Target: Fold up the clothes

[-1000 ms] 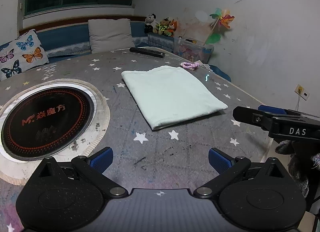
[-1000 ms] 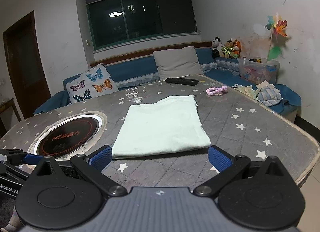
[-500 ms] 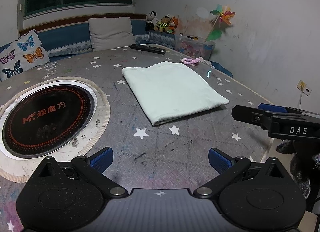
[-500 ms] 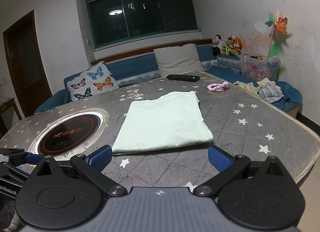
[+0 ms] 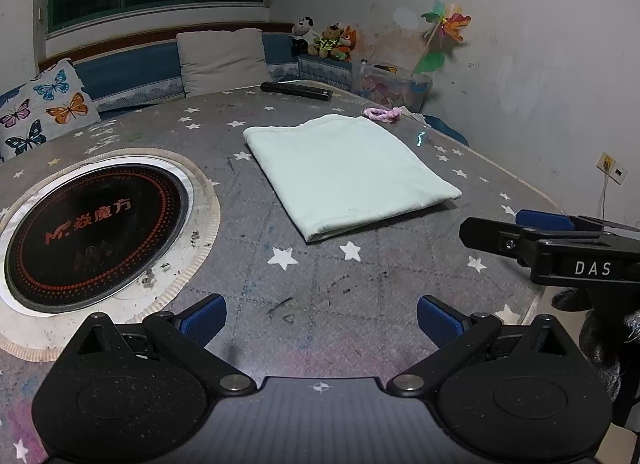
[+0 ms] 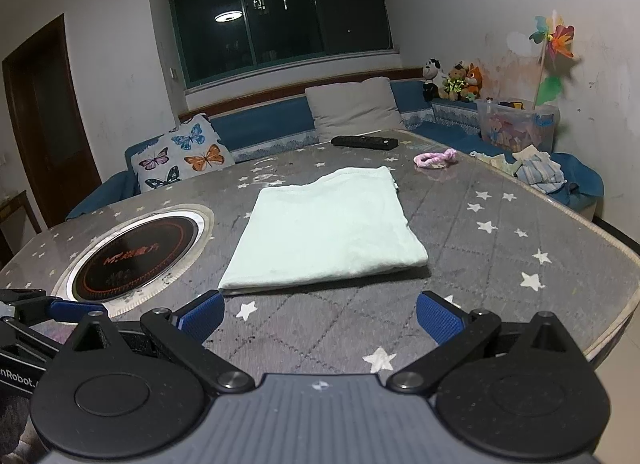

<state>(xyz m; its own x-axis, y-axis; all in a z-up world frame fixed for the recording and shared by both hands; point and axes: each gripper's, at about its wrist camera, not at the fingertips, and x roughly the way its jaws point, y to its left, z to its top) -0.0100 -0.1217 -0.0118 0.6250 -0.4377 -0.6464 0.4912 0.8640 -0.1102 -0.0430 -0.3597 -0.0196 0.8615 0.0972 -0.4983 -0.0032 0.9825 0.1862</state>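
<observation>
Closer now to folded pale green cloth (image 6: 324,230), both grippers, left (image 5: 320,314) and right (image 6: 320,314), spread and empty. Possible risk: snagging near edge, undoing neat layers.

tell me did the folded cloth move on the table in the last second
No. The folded cloth keeps its spot beside the round cooktop and short of the remote; only the cameras shifted.

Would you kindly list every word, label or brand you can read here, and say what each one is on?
"DAS": white letters on the right gripper body, seen in the left wrist view.
"nRobot.": cut-off label on the left gripper body, at the right wrist view's edge.
"M" logo with Chinese characters: red print on the round cooktop; characters too blurred to read surely.
</observation>
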